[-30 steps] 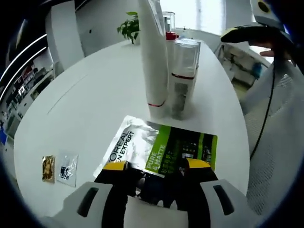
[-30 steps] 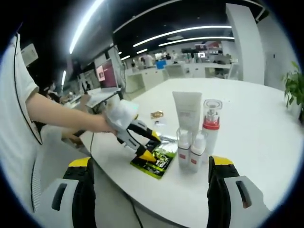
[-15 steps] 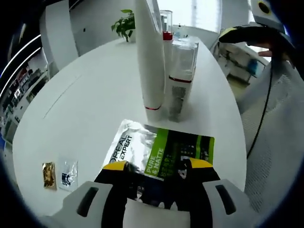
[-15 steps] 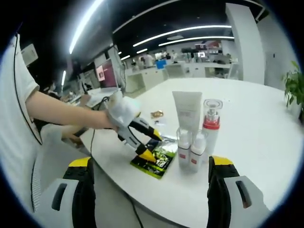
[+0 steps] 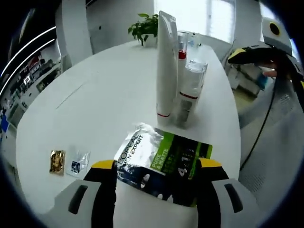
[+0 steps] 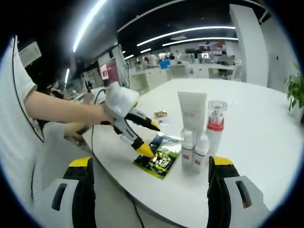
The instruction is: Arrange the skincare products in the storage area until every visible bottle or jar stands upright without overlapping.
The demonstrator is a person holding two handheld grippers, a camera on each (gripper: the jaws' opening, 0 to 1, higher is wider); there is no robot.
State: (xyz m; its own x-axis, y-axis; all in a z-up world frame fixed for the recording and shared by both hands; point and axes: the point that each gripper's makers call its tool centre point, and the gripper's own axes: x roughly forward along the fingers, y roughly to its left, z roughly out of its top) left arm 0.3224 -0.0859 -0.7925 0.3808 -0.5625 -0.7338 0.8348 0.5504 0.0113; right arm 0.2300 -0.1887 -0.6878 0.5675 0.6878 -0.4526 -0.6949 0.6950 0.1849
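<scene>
A green and silver face-mask sachet [image 5: 164, 154] lies flat on the white table [image 5: 109, 99], between the jaws of my open left gripper [image 5: 156, 165]. In the right gripper view the left gripper [image 6: 149, 139] hovers over the sachet [image 6: 161, 159], its lower fingertip at the sachet's near edge. Beyond it stand a white tube [image 5: 164, 66], two small clear bottles [image 5: 190, 90] and a red-collared pump bottle [image 6: 215, 126], all upright and close together. My right gripper [image 6: 151, 162] is open and empty, off the table's edge.
A gold packet [image 5: 57, 161] and a small clear packet [image 5: 77, 161] lie left of the sachet. A potted plant [image 5: 145, 28] stands at the table's far end. The table's curved edge [image 6: 156, 199] runs just in front of the right gripper. A person's arm [image 6: 61, 111] holds the left gripper.
The left gripper's jaws have spread wider over the sachet and it has risen a little. The right gripper has stayed open and nearly still.
</scene>
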